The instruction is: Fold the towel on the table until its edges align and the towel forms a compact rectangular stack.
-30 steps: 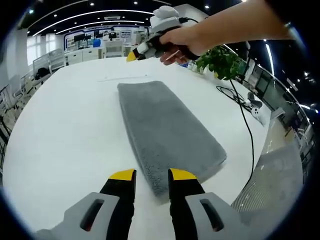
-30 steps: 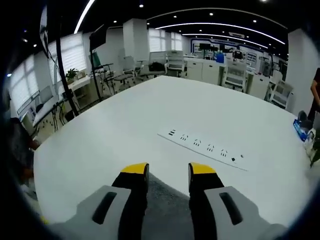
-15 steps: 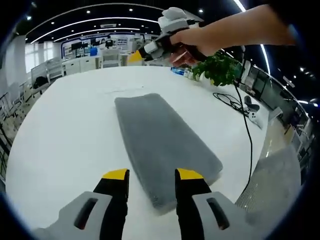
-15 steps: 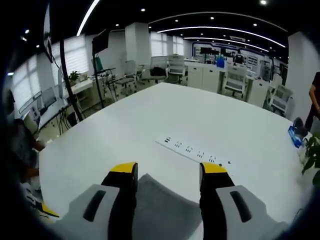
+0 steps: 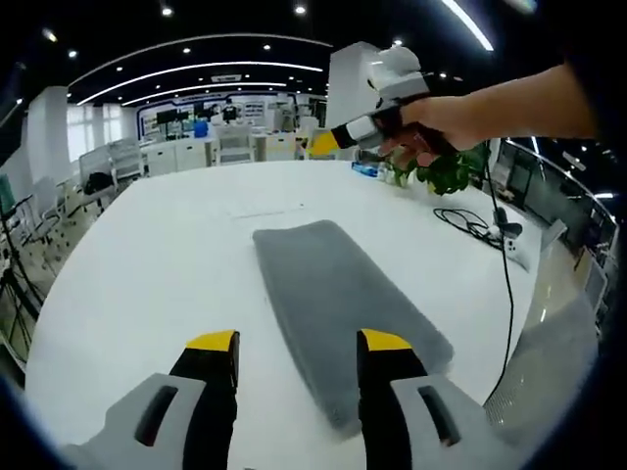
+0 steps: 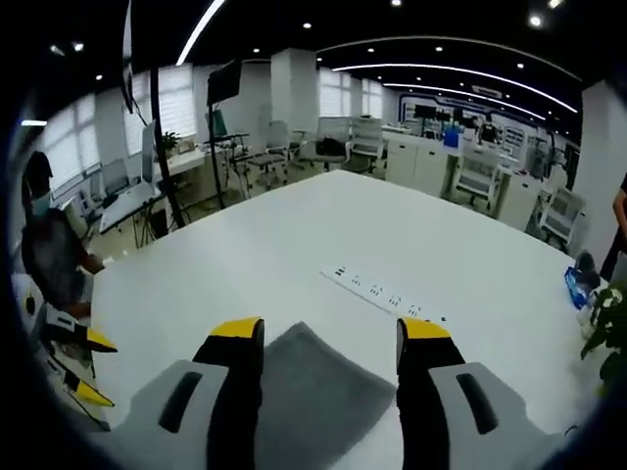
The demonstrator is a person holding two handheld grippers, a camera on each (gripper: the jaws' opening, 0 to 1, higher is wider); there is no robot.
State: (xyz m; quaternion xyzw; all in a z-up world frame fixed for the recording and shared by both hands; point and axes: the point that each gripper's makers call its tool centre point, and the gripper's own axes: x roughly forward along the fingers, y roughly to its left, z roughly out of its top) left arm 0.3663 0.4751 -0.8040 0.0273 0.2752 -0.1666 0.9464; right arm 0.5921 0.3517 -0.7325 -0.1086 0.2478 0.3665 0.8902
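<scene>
A grey towel lies folded into a long narrow strip on the white table, running away from me. My left gripper is open and hovers above the strip's near end, touching nothing. A hand holds my right gripper in the air past the strip's far end. In the right gripper view, the right gripper is open wide, and the towel's end lies on the table below its jaws. The left gripper's yellow tips show at the far left.
A white power strip lies on the table beyond the towel. A potted plant, a black cable and a white device sit near the table's right edge. A person sits beyond the table.
Both grippers have opened wider and lifted back from the towel's ends. The towel lies where it was.
</scene>
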